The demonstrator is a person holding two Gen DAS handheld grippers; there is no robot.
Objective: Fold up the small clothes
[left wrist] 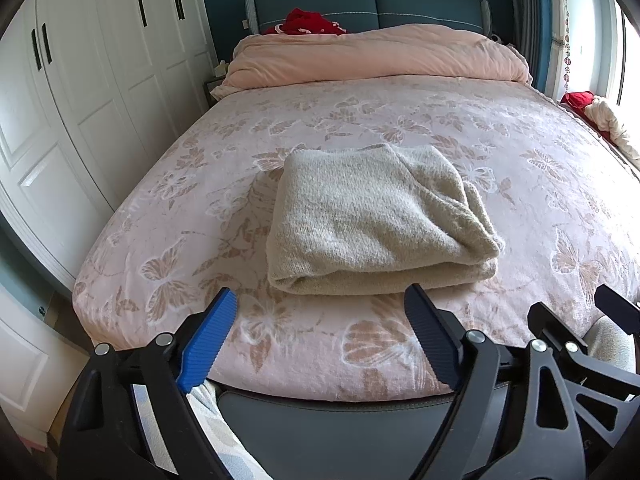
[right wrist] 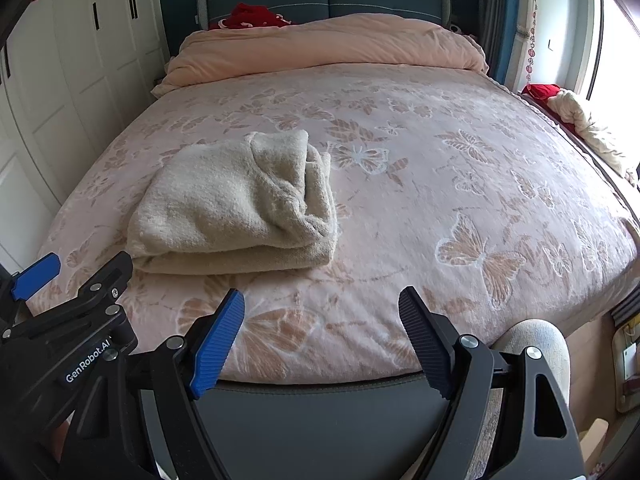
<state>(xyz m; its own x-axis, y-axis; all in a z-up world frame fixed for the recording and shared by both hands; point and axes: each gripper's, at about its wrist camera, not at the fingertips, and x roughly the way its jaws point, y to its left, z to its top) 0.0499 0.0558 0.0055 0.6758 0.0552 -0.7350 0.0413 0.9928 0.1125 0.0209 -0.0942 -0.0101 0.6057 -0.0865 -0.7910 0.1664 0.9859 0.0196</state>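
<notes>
A beige knitted sweater [left wrist: 376, 216] lies folded into a thick rectangle on the pink butterfly bedspread [left wrist: 500, 152], near the foot of the bed. It also shows in the right wrist view [right wrist: 236, 204], left of centre. My left gripper [left wrist: 320, 312] is open and empty, hovering above the bed's foot edge just short of the sweater. My right gripper [right wrist: 322, 312] is open and empty, to the right of the sweater and apart from it. The left gripper's body [right wrist: 72, 320] shows at the lower left of the right wrist view.
A rolled pink duvet [left wrist: 372, 56] lies across the head of the bed, with red cloth [left wrist: 308, 22] behind it. White wardrobe doors [left wrist: 80, 92] stand left of the bed. A window ledge with red and cream cloth [right wrist: 576, 120] is at the right.
</notes>
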